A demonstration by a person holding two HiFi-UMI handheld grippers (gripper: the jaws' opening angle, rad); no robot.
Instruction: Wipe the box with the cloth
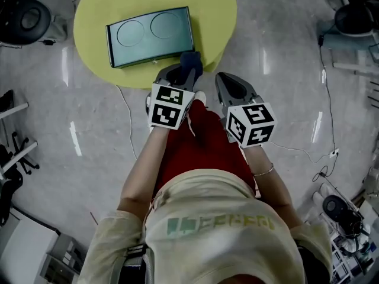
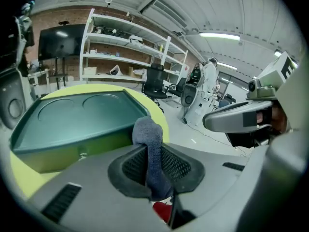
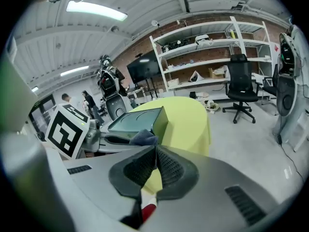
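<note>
A dark teal box (image 1: pixel 150 35) with two round dents in its lid lies on the round yellow table (image 1: pixel 95 5); it also shows in the left gripper view (image 2: pixel 72 120) and the right gripper view (image 3: pixel 137 121). My left gripper (image 1: pixel 188 70) is shut on a dark blue cloth (image 1: pixel 190 61), just off the box's near right corner. The cloth (image 2: pixel 150 153) stands up between the jaws, and its top (image 3: pixel 143 137) shows from the right. My right gripper (image 1: pixel 232 83) is shut with nothing in it, beside the left one, short of the table's edge.
The table's near edge (image 1: pixel 177 83) curves just ahead of both grippers. A black chair (image 1: pixel 23 18) stands at the far left, more equipment (image 1: pixel 349 22) at the far right, and cables (image 1: pixel 308 154) run over the grey floor. Shelves (image 2: pixel 125 47) and an office chair (image 3: pixel 240 88) stand beyond.
</note>
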